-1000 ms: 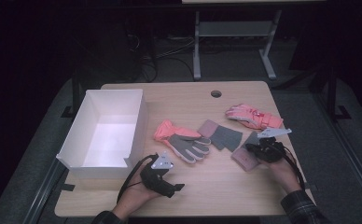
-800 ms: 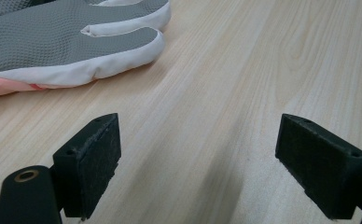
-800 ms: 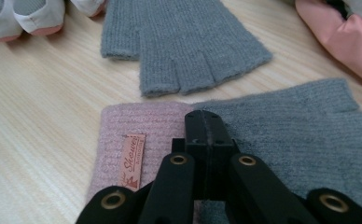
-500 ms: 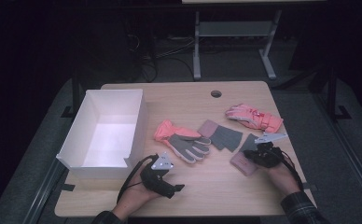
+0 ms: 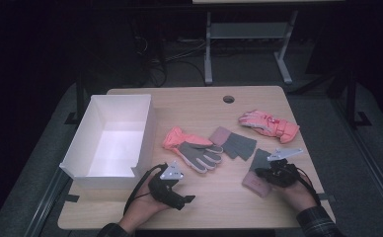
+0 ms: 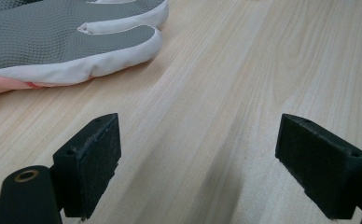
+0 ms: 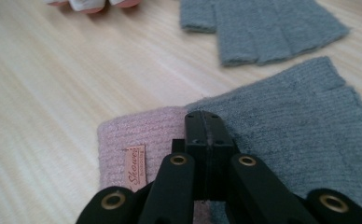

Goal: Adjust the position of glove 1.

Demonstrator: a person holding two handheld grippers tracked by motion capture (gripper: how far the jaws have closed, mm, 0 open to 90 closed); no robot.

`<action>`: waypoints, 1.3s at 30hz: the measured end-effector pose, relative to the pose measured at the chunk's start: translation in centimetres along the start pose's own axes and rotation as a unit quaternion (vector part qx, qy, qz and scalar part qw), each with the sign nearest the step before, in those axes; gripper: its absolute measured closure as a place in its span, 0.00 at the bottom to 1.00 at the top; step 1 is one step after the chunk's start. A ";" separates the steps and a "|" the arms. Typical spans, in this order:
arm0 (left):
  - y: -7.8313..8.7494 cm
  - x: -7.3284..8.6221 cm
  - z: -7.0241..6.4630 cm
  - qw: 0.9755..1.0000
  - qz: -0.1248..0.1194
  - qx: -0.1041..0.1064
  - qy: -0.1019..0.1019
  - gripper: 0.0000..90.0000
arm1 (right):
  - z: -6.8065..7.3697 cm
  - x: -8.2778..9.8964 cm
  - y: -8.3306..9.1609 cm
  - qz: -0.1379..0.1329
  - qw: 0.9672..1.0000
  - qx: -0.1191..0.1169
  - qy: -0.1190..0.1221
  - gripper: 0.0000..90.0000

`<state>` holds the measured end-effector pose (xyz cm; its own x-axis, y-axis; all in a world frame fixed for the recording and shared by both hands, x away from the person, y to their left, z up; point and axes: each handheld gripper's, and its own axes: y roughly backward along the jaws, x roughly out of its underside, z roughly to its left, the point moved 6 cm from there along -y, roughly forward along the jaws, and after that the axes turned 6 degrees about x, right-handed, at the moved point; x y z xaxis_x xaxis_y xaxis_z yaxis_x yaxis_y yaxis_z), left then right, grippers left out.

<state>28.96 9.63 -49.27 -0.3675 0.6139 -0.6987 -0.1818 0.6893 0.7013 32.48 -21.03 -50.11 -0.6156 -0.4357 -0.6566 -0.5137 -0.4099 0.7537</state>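
My right gripper (image 5: 272, 174) rests shut over a knitted glove on the tabletop (image 5: 214, 106).

From the high view, the grey-and-pink knit glove (image 5: 256, 174) lies at 5 o'clock on the tabletop, its twin (image 5: 233, 143) toward 12 of it, a white box (image 5: 111, 136) at 9. In the left gripper view, my left gripper (image 6: 212, 161) has its fingers (image 6: 93, 161) wide apart over bare wood, a grey-palmed glove (image 6: 67, 39) at 11. In the right gripper view, fingers (image 7: 206, 140) are pressed together above the glove's pink cuff (image 7: 137, 135).

White open box (image 5: 111, 139) at the left of a light wooden tabletop (image 5: 199, 106); pink padded glove (image 5: 268, 123) toward the right far edge; pink glove with grey palm (image 5: 192, 149) mid-tabletop; second grey knit glove (image 5: 234, 143) beside it.
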 end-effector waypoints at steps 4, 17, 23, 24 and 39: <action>0.0 0.0 0.0 1.000 0.001 0.000 0.000 0.15 | 0.8 0.6 0.5 0.006 1.000 -0.008 0.001 1.00; -0.2 0.1 -0.1 1.000 0.007 0.002 0.002 0.15 | 2.9 2.3 2.3 0.009 0.999 -0.029 0.014 1.00; -0.3 0.1 0.0 1.000 0.007 0.001 0.002 0.15 | 2.4 1.4 3.0 -0.017 1.000 -0.018 0.004 1.00; -0.3 0.1 0.0 1.000 0.012 0.001 -0.001 0.15 | 2.1 0.9 2.9 -0.020 1.000 -0.012 -0.001 1.00; -0.3 0.2 0.0 1.000 0.007 0.002 0.000 0.15 | -1.0 -2.9 -2.0 -0.003 1.000 0.019 -0.009 1.00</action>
<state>28.97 9.50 -49.62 -0.3698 0.6229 -0.6893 -0.1736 0.6826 0.7099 35.89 -19.73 -49.77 -0.6230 -0.4192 -0.6604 -0.5395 -0.3811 0.7508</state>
